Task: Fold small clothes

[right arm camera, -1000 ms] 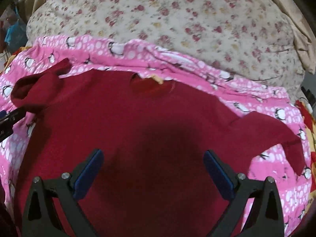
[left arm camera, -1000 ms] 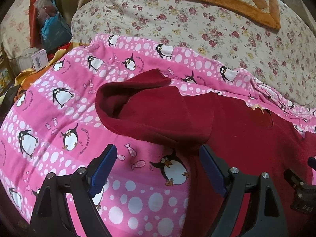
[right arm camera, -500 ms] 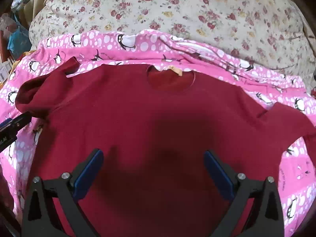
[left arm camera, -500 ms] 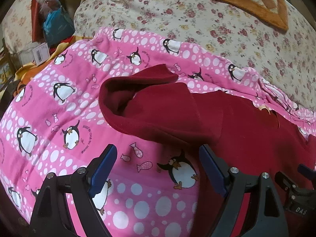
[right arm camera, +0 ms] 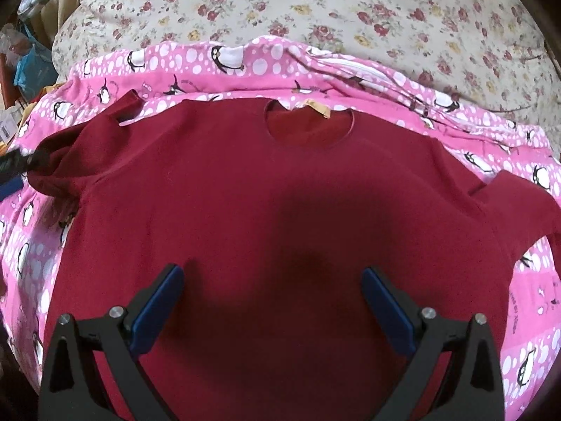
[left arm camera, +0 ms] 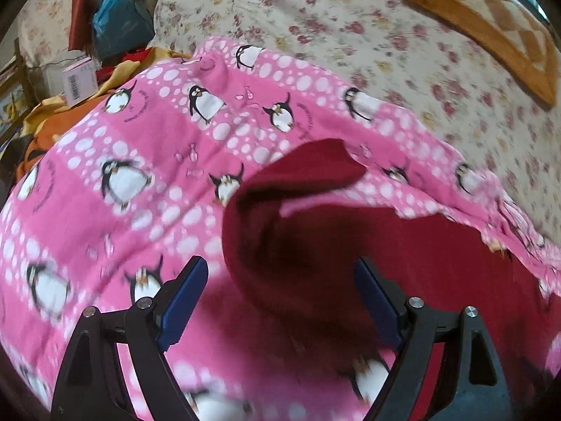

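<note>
Both grippers, left (left arm camera: 277,301) and right (right arm camera: 271,303), hang wide open and empty over the soft, light maroon shirt (right arm camera: 280,203) spread ahead on the pink blanket (left arm camera: 115,182); I judge its rumpled sleeve (left arm camera: 273,217) between my left jaws the best hold.

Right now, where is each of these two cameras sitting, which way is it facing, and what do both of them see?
Left wrist: on the left gripper, facing forward and down at the crumpled left sleeve; its open blue-padded fingers show.
Right wrist: on the right gripper, facing forward and down over the maroon shirt toward its neckline; its open fingers show.
Shared: shirt, sleeve, pink penguin blanket and floral bedding.
</note>
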`<action>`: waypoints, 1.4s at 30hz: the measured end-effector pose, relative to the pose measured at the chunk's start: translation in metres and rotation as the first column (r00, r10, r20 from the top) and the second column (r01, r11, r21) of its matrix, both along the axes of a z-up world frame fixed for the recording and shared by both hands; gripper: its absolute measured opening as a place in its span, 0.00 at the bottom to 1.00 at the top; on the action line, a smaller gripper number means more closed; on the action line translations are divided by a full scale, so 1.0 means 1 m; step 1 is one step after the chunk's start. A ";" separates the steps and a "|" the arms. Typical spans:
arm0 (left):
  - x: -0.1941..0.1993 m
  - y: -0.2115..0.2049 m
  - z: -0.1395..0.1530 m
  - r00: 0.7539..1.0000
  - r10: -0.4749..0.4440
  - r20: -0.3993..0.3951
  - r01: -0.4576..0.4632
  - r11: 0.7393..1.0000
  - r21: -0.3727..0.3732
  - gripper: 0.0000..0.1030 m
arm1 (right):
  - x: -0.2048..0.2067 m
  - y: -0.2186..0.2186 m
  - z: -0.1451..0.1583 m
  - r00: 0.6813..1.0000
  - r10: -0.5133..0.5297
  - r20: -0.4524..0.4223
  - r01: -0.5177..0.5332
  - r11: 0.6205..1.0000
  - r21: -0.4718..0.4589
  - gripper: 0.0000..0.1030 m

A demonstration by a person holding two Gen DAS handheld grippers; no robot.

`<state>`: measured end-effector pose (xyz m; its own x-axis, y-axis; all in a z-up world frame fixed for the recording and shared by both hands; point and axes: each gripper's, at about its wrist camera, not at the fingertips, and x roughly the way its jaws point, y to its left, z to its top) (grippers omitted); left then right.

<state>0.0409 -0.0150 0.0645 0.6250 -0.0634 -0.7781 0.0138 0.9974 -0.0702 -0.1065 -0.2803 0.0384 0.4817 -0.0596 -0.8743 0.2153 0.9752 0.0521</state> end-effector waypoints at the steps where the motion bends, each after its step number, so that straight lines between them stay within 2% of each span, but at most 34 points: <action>1: 0.006 0.001 -0.001 1.000 0.000 -0.001 0.000 1.000 0.013 0.66 | 0.000 0.000 0.000 1.000 0.003 -0.002 -0.003 1.000 0.002 1.00; 3: 0.029 0.002 -0.008 1.000 0.015 -0.015 -0.014 0.996 0.083 0.66 | 0.001 -0.002 0.000 1.000 0.008 -0.004 -0.008 1.000 0.010 1.00; 5: 0.047 0.003 -0.017 0.999 0.021 -0.036 -0.016 0.993 0.120 0.61 | 0.002 -0.004 0.000 1.000 0.010 -0.004 -0.010 1.000 0.023 1.00; 6: 0.057 0.003 -0.022 0.998 0.025 -0.054 -0.017 0.991 0.133 0.55 | 0.003 -0.005 -0.001 1.000 0.009 -0.006 -0.009 1.000 0.030 1.00; 8: 0.075 0.001 -0.033 0.996 0.024 -0.089 -0.011 0.990 0.141 0.40 | 0.004 -0.005 -0.002 1.000 0.010 -0.009 -0.009 0.999 0.037 1.00; 9: 0.084 0.000 -0.040 0.994 0.021 -0.111 -0.005 0.990 0.142 0.18 | 0.004 -0.005 -0.002 1.000 0.013 -0.009 -0.013 0.999 0.034 1.00; 10: 0.089 0.000 -0.044 0.992 0.020 -0.127 -0.003 0.991 0.137 0.00 | 0.004 -0.004 -0.003 1.000 0.020 -0.010 -0.020 0.999 0.028 1.00; 13: 0.091 0.006 -0.042 0.990 0.019 -0.137 -0.015 0.999 0.035 0.00 | 0.005 -0.004 -0.002 0.999 0.035 -0.012 -0.035 0.999 0.023 1.00; 15: 0.082 0.011 -0.027 0.993 -0.027 -0.114 0.016 0.995 -0.100 0.00 | 0.004 -0.008 0.000 1.000 0.030 -0.003 -0.030 0.999 0.028 1.00; 17: 0.069 0.012 -0.007 0.993 -0.080 -0.085 0.060 0.973 -0.224 0.00 | 0.004 -0.014 0.002 1.000 0.009 0.007 -0.009 0.999 0.040 1.00; 20: 0.043 0.000 0.028 0.985 -0.172 -0.030 0.152 0.930 -0.336 0.00 | 0.002 -0.028 0.003 0.999 -0.031 0.010 0.030 0.998 0.063 1.00; 22: 0.024 -0.017 0.052 0.968 -0.250 0.022 0.238 0.883 -0.404 0.00 | -0.001 -0.038 0.003 0.998 -0.058 0.011 0.057 0.994 0.092 1.00; 24: 0.005 -0.039 0.071 0.944 -0.322 0.070 0.319 0.840 -0.439 0.00 | -0.007 -0.046 0.006 0.996 -0.083 0.020 0.080 0.991 0.110 1.00; 26: -0.011 -0.062 0.082 0.914 -0.392 0.102 0.393 0.798 -0.457 0.00 | -0.014 -0.055 0.010 0.993 -0.111 0.037 0.106 0.988 0.111 1.00; 27: -0.023 -0.076 0.084 0.895 -0.431 0.115 0.430 0.766 -0.477 0.00 | -0.017 -0.060 0.013 0.991 -0.123 0.043 0.117 0.987 0.109 1.00; 29: -0.039 -0.096 0.080 0.866 -0.485 0.118 0.476 0.732 -0.487 0.00 | -0.024 -0.072 0.020 0.988 -0.146 0.055 0.139 0.985 0.106 1.00; 31: -0.056 -0.123 0.062 0.828 -0.553 0.091 0.532 0.724 -0.440 0.00 | -0.031 -0.084 0.025 0.983 -0.174 0.062 0.167 0.980 0.105 1.00; 34: -0.076 -0.152 0.016 0.763 -0.643 -0.059 0.577 0.720 -0.387 0.00 | -0.039 -0.102 0.026 0.978 -0.201 0.054 0.193 0.973 0.129 1.00; 35: -0.081 -0.154 0.005 0.753 -0.649 -0.104 0.573 0.726 -0.381 0.00 | -0.041 -0.105 0.025 0.978 -0.204 0.048 0.196 0.972 0.131 1.00; 36: -0.086 -0.153 -0.005 0.751 -0.646 -0.138 0.564 0.736 -0.375 0.00 | -0.043 -0.109 0.024 0.979 -0.203 0.038 0.197 0.973 0.124 1.00; 38: -0.096 -0.144 -0.006 0.757 -0.636 -0.147 0.555 0.746 -0.367 0.01 | -0.046 -0.113 0.023 0.980 -0.199 0.030 0.195 0.975 0.109 1.00; 40: -0.104 -0.133 0.004 0.763 -0.631 -0.142 0.552 0.749 -0.366 0.07 | -0.052 -0.119 0.025 0.978 -0.205 0.036 0.200 0.974 0.107 1.00; 42: -0.111 -0.116 0.018 0.785 -0.608 -0.118 0.545 0.769 -0.335 0.08 | -0.056 -0.124 0.029 0.978 -0.204 0.037 0.199 0.974 0.113 1.00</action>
